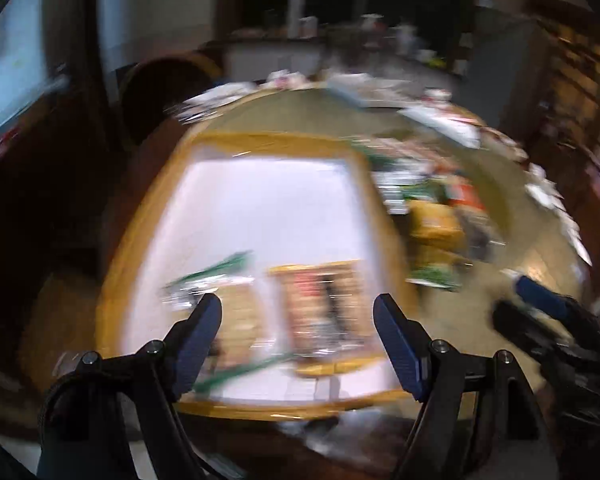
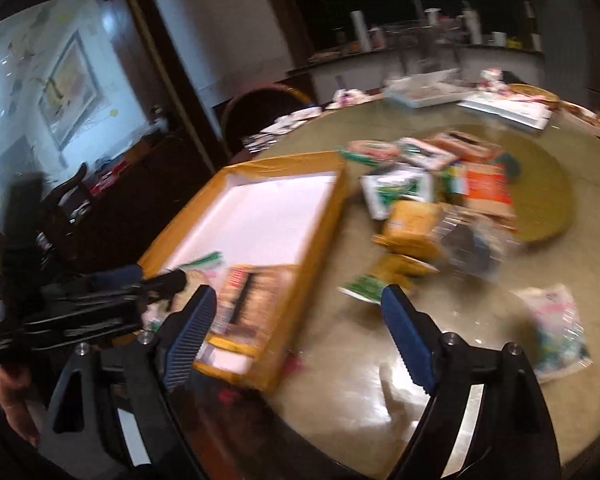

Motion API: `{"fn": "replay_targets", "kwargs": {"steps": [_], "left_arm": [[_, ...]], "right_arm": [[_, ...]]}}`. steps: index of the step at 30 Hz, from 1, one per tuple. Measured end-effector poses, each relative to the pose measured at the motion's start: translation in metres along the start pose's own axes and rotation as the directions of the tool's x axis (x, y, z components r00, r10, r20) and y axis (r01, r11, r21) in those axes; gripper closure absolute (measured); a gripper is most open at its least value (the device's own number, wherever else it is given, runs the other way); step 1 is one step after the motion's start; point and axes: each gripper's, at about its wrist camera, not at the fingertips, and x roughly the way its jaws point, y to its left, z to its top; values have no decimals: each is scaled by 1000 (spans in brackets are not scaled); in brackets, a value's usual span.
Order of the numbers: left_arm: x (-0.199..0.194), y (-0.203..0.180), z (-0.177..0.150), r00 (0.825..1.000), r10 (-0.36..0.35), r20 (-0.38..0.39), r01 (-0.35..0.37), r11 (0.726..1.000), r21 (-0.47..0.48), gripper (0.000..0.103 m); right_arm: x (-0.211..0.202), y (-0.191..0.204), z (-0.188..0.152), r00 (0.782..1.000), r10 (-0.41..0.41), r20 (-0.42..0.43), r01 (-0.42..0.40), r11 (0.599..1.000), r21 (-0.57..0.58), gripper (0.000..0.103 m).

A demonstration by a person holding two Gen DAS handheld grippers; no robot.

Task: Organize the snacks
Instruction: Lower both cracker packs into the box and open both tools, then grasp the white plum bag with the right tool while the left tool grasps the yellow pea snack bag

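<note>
The left gripper [image 1: 298, 312], black with blue ribbed pads, stands wide apart above the near end of a shallow yellow-rimmed box with a white floor [image 1: 260, 208], and nothing sits between its pads. In that box lie a green-and-white snack packet [image 1: 208, 280] and, just beside it, a tan packet of biscuits with a red label [image 1: 320, 312]. The right gripper [image 2: 298, 308], of the same make, is also spread wide with nothing in it, poised over the box's near right corner and the glossy round table [image 2: 380, 360].

The left wrist view is badly smeared, so the loose pile is only colour. The right wrist view shows it plainly: a heap of orange, yellow and green snack packets [image 2: 440, 192] to the right of the box, and a clear bag with pink and blue print [image 2: 556, 332] lying well apart from it.
</note>
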Motion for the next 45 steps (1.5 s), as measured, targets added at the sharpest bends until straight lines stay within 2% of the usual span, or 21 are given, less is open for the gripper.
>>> {"fn": "replay_targets", "kwargs": {"steps": [4,10,14,17,19,24,28,29,31,34,35,38,42,45], "left_arm": [[3,-44,1,992,-130,-7,130,990,53,25],[28,-82,7,985,-157,-70,164,981,102,25],[46,-99,13,980,-164,-114,180,974,140,25],[56,-108,16,977,-168,-130,188,969,158,25],[62,-110,20,978,-149,-145,172,971,165,25],[82,-115,29,973,-134,-189,170,966,194,26],[103,-123,35,965,-104,-242,157,965,210,36],[107,-125,35,964,-82,-251,140,965,220,43],[112,-128,35,962,-58,-267,124,964,234,51],[121,-132,30,957,-29,-289,107,960,258,54],[122,-132,27,957,-15,-291,95,961,261,61],[115,-129,19,958,-41,-286,113,963,243,64],[100,-126,6,947,-108,-302,174,964,201,66],[90,-126,-7,951,-107,-291,175,961,215,66]], "right_arm": [[-27,-43,-13,998,-63,4,63,996,58,18],[-59,-108,-20,983,-183,-3,181,970,160,18],[-64,-141,-17,983,-183,-24,183,956,231,19],[-55,-156,-12,977,-201,-65,211,948,237,26],[-44,-162,-10,974,-201,-105,221,946,239,29],[-17,-169,-5,960,-219,-175,254,943,215,29],[1,-169,-3,943,-245,-224,287,940,182,29],[2,-167,-3,939,-261,-223,300,939,167,29],[3,-163,-6,933,-286,-220,320,937,139,35],[3,-156,-9,926,-309,-217,337,935,108,41],[1,-154,-11,925,-312,-215,339,936,99,42],[-2,-146,-16,923,-319,-216,342,937,75,44],[-8,-138,-23,927,-309,-214,330,941,71,48],[-11,-137,-27,930,-302,-209,324,943,79,48]]}}
